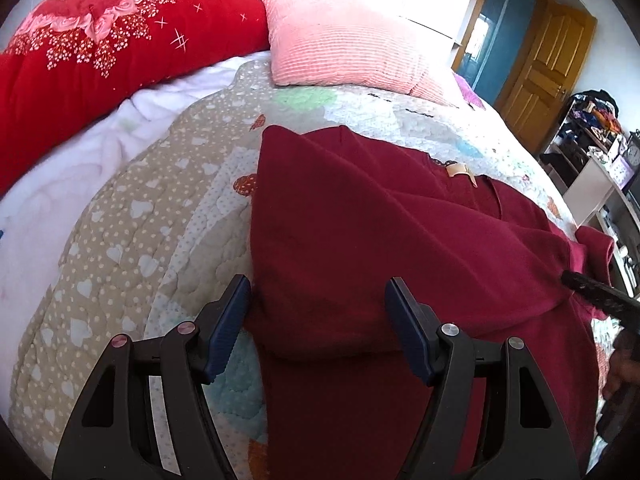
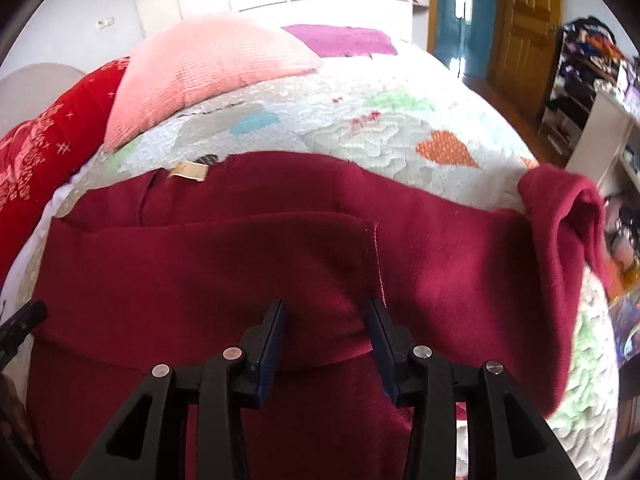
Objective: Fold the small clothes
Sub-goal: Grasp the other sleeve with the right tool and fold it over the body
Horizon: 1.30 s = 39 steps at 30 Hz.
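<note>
Seemingly mid-fold, the maroon garment (image 1: 360, 240) lies spread on the quilted bed (image 1: 132, 216), one side panel already turned over its middle. At 9 o'clock of it, the left hand-held gripper (image 1: 318, 320) hovers released, jaws wide apart astride the folded edge. Toward 3 o'clock, the right hand-held gripper (image 2: 326, 332) is likewise released above the cloth, while the sleeve (image 2: 568, 216) at 2 o'clock sprawls unfolded. Next likely calls for pinching that sleeve and drawing it inward.
</note>
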{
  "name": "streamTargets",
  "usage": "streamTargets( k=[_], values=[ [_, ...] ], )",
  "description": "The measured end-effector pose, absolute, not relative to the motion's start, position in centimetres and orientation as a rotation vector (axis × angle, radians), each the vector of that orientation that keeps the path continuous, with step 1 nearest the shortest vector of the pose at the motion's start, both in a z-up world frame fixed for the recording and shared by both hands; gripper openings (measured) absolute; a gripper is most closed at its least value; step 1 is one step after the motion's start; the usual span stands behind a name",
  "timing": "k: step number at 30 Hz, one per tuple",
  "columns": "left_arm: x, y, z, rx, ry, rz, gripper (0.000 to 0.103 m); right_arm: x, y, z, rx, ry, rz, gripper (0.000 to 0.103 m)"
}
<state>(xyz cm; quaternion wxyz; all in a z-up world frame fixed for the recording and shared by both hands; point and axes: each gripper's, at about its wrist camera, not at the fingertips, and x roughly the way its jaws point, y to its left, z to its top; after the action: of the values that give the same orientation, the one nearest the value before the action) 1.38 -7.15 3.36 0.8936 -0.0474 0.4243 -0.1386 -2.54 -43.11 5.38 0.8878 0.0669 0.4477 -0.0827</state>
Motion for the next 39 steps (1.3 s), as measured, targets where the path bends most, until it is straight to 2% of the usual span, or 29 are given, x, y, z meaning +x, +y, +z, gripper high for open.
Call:
streamTargets(
  k=[5, 7, 9, 12, 20, 30, 31, 32, 33, 34, 39],
  values=[
    [1.3, -7.1, 3.4, -0.099, 0.879, -0.287, 0.070, -4.9, -46.4, 9.4, 0.245, 0.819, -0.217, 0.043],
    [1.3, -7.2, 3.4, -0.097, 0.879, -0.283, 0.070, -6.1, -49.1, 10.7, 0.352, 0.754, -0.235, 0.061],
    [1.3, -7.3, 3.5, -0.095, 0.877, -0.281, 0.070, -6.7, -52.0, 11.1, 0.472, 0.730, -0.267, 0.075],
    [1.1, -7.5, 4.0, -0.090, 0.861, -0.290, 0.070, -6.0, -54.1, 10.7, 0.531, 0.781, -0.286, 0.075],
    [0.2, -8.8, 5.1, -0.042, 0.807, -0.342, 0.070, -6.0, -53.0, 10.3, 0.412, 0.823, -0.334, 0.075],
    [0.9, -9.0, 4.0, -0.086, 0.859, -0.371, 0.071, -3.3, -59.4, 8.9, 0.609, 0.805, -0.395, 0.075],
    [0.9, -9.0, 4.1, -0.086, 0.860, -0.374, 0.071, -2.8, -60.0, 8.3, 0.627, 0.811, -0.401, 0.074],
    [1.0, -9.0, 4.1, -0.088, 0.862, -0.377, 0.071, -2.3, -60.5, 7.9, 0.642, 0.804, -0.400, 0.066],
    [1.0, -8.8, 4.2, -0.096, 0.866, -0.386, 0.071, -1.9, -60.9, 7.8, 0.635, 0.790, -0.397, 0.026],
    [1.2, -8.5, 4.4, -0.109, 0.868, -0.392, 0.071, -1.5, -60.9, 8.0, 0.605, 0.795, -0.408, 0.012],
    [1.8, -6.4, 5.2, -0.208, 0.846, -0.378, 0.071, -1.3, -52.1, 14.1, 0.292, 0.699, -0.165, 0.011]
  ],
)
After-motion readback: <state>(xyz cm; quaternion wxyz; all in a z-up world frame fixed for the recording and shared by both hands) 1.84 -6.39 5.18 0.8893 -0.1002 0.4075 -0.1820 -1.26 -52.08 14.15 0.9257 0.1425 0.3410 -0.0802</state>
